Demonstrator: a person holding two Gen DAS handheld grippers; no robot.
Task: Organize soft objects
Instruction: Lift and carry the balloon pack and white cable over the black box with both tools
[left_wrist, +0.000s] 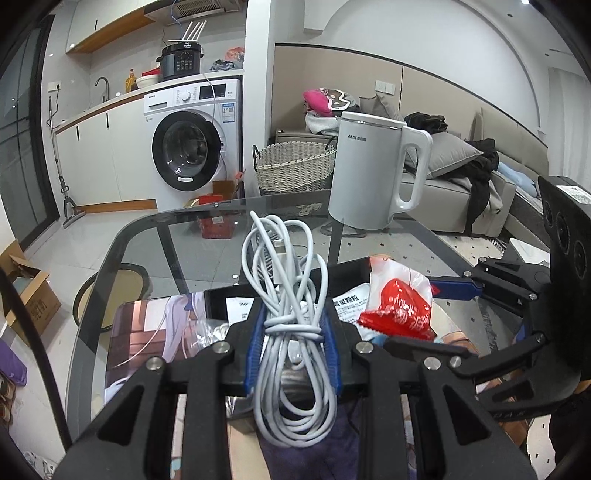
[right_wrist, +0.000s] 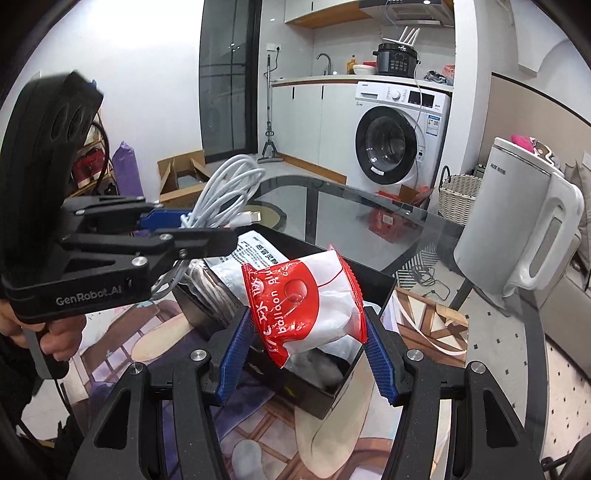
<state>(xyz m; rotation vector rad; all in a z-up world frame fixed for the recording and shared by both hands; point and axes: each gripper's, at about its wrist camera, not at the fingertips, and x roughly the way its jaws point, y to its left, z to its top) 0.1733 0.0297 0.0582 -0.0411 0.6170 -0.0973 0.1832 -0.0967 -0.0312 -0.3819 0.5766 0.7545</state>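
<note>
My left gripper (left_wrist: 295, 325) is shut on a coiled white cable (left_wrist: 291, 295) and holds it above the black box (left_wrist: 354, 267). The cable also shows in the right wrist view (right_wrist: 225, 188), clamped in the left gripper (right_wrist: 184, 229). My right gripper (right_wrist: 304, 314) is shut on a red and white balloon packet (right_wrist: 306, 295) over the black box (right_wrist: 380, 280). The packet shows in the left wrist view (left_wrist: 399, 299) with the right gripper (left_wrist: 424, 314) around it. The box holds paper packets (right_wrist: 255, 254) and grey soft items (right_wrist: 317, 365).
A white kettle (left_wrist: 373, 170) stands at the far side of the glass table (left_wrist: 184, 240); it shows at the right in the right wrist view (right_wrist: 517, 218). A printed mat (right_wrist: 424, 325) lies under the box. A wicker basket (left_wrist: 295, 166) and washing machine (left_wrist: 192, 140) stand beyond.
</note>
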